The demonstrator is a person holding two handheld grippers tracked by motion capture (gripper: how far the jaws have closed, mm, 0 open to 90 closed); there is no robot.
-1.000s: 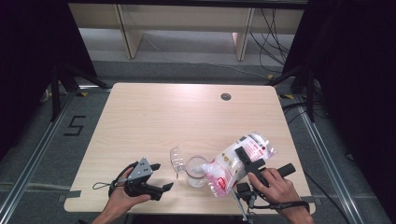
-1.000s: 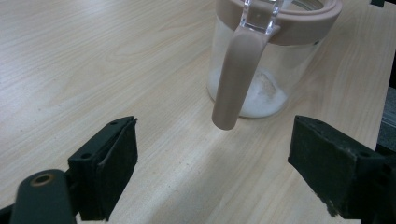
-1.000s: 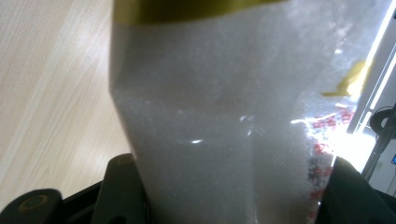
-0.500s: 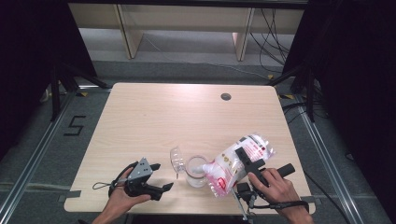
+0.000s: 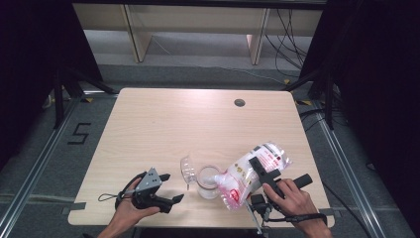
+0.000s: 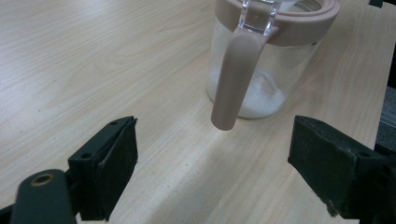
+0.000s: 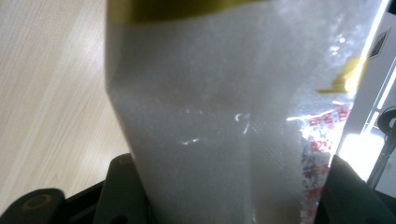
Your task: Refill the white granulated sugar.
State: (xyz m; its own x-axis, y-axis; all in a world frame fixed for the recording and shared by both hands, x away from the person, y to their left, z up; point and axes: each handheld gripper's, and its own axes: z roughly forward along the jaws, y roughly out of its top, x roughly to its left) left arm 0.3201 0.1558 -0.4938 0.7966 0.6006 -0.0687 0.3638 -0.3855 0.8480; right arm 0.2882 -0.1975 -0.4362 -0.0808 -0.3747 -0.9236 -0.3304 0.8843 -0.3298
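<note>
Wood table [image 5: 163, 124] has lots of free room at the back. Near the front edge stands a jar [image 5: 208, 182], lid flipped open. Right claw [image 5: 261, 174] squeezes a white bag [image 5: 250, 173], tipped down-left, its mouth over the jar. Left claw [image 5: 163, 191] rests open beside the jar, holding nothing.

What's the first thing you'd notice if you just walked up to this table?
Probably the clear plastic bag of white powder, tipped on a slant near the table's front edge and gripped by the right gripper, its lower end over the round clear glass jar with a pinkish-brown rim. The jar already has a little white powder at the bottom. The left gripper rests open beside it, holding nothing.
</note>
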